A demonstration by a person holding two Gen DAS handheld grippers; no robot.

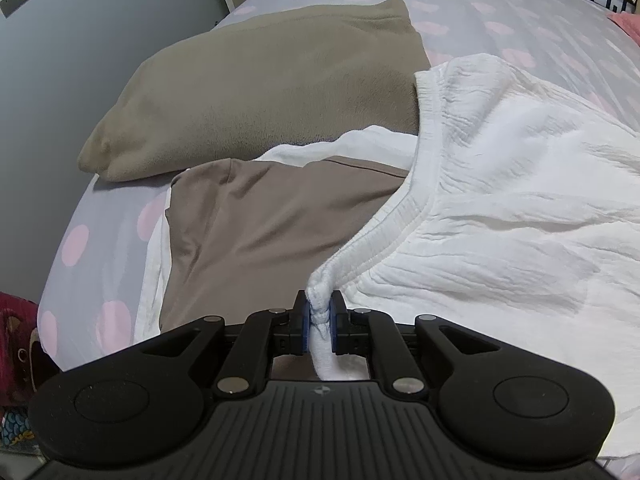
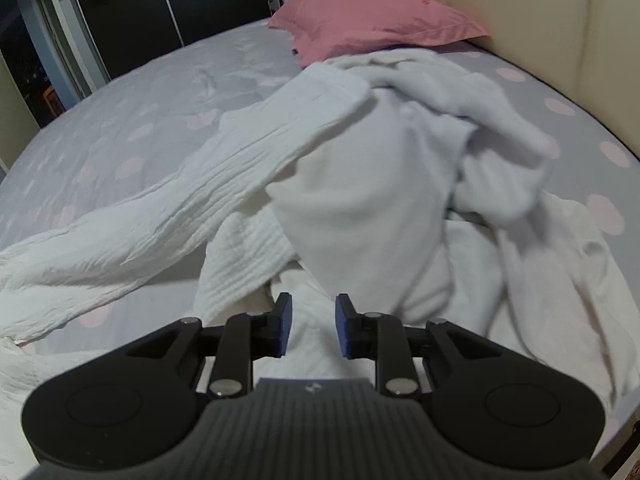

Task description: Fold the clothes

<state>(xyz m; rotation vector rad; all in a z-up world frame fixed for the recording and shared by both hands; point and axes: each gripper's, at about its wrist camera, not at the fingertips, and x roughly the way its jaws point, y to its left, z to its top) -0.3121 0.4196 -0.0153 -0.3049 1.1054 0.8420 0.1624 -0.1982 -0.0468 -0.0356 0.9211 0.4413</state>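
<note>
On the left, a taupe velvety pillow (image 1: 256,92) lies near the edge of the grey bed sheet dotted with pale pink circles (image 1: 100,216), and just in front of it a flat brown garment (image 1: 260,232) rests on a white layer, probably a piece already dealt with and set aside. The left gripper (image 1: 319,320) is clamped on the bunched elastic hem of the white crinkled cotton garment (image 1: 500,208); its blue pads pinch the gathered band tight, likely to anchor that corner while the rest is spread out. From that pinch the ribbed hem curves up and away, overlapping the brown piece, and the cloth fans out to the right in soft creases.

Further right, the garment trails across the sheet as a long wrinkled strip into a rumpled heap of white cloth (image 2: 400,184) below the pink pillow (image 2: 368,16) and the cream padded headboard (image 2: 560,20). The right gripper (image 2: 314,330) hovers above this cloth with its jaws parted to a moderate gap and nothing between them, apparently seeking a second corner to take.
</note>
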